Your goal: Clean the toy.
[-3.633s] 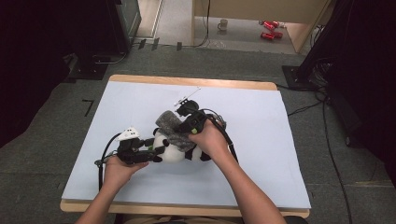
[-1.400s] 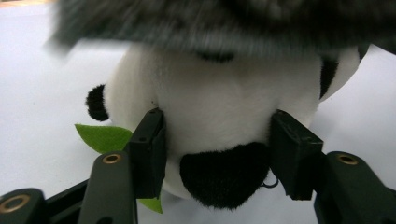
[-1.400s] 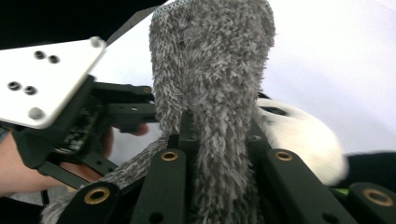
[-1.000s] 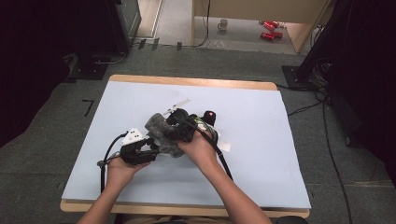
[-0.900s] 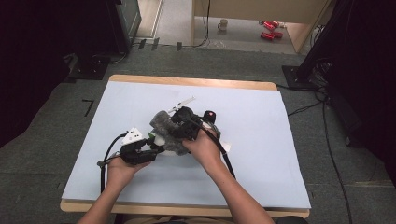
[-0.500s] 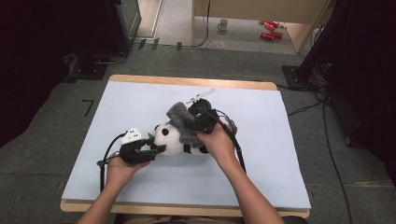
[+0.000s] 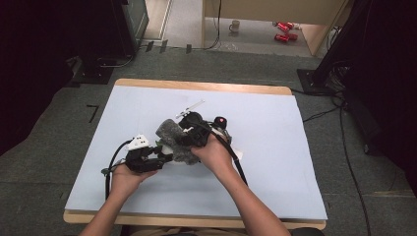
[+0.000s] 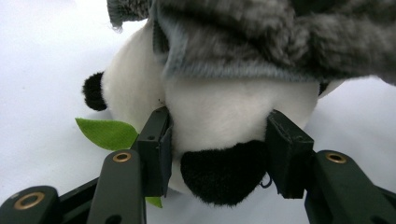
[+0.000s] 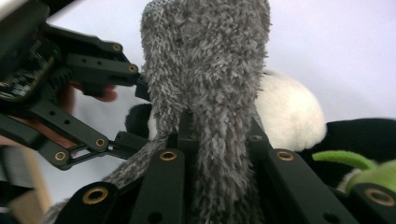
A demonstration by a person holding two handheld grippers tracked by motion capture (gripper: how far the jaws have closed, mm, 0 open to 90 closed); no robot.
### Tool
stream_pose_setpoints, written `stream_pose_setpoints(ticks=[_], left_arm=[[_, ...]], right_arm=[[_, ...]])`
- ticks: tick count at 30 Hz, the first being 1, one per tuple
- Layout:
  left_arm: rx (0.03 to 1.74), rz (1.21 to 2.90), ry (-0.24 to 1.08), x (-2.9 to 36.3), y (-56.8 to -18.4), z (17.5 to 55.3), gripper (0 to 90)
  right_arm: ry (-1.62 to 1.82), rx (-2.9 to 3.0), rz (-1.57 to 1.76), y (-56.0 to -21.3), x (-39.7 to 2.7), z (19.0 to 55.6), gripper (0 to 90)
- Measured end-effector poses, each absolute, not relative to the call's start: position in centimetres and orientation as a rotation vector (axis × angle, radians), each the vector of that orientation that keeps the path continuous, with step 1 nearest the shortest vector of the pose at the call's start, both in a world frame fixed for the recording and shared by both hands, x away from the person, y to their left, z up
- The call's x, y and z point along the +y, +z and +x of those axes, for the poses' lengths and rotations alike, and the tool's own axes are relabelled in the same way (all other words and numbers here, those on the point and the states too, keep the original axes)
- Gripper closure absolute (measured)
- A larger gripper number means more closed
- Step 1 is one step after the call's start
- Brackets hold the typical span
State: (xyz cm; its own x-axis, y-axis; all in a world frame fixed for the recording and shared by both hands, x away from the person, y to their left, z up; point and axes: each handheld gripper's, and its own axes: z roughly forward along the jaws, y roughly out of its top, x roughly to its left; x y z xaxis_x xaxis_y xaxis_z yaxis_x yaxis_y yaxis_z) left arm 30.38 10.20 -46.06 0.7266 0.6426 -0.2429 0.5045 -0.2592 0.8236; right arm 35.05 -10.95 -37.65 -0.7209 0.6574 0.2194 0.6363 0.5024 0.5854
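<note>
I see the panda toy [image 7: 169, 147] lying on the desk [image 7: 275, 162], left of centre toward the near edge. My left tool [image 8: 217, 149] is clamped on the toy's white body just above a black limb, with a pad pressed against each side. A green leaf [image 8: 106, 133] lies on the desk against the toy, just beside the left pad. My right tool [image 9: 217, 135] is closed tight on the grey fuzzy cloth [image 9: 205, 70], which stands up out of its grip. In the left gripper view that cloth drapes over the top of the toy like a cover, touching the white fur. In the high view the toy's long axis runs roughly left to right across the desk, between the two tools. Which end is the head I cannot tell.
</note>
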Motion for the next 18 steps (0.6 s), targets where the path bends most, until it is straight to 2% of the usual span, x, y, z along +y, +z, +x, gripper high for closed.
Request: stream_pose_setpoints(ticks=[9, 18], left_arm=[[0.900, 1.913, 0.136, 10.2, -46.0, 30.5, 49.8], [0.882, 1.944, 0.158, 10.1, -46.0, 30.3, 50.0]], right_arm=[[0.955, 2.606, 1.258, -36.8, -15.0, 36.1, 76.7], [0.949, 2.538, 1.300, -35.4, -16.7, 36.7, 77.1]])
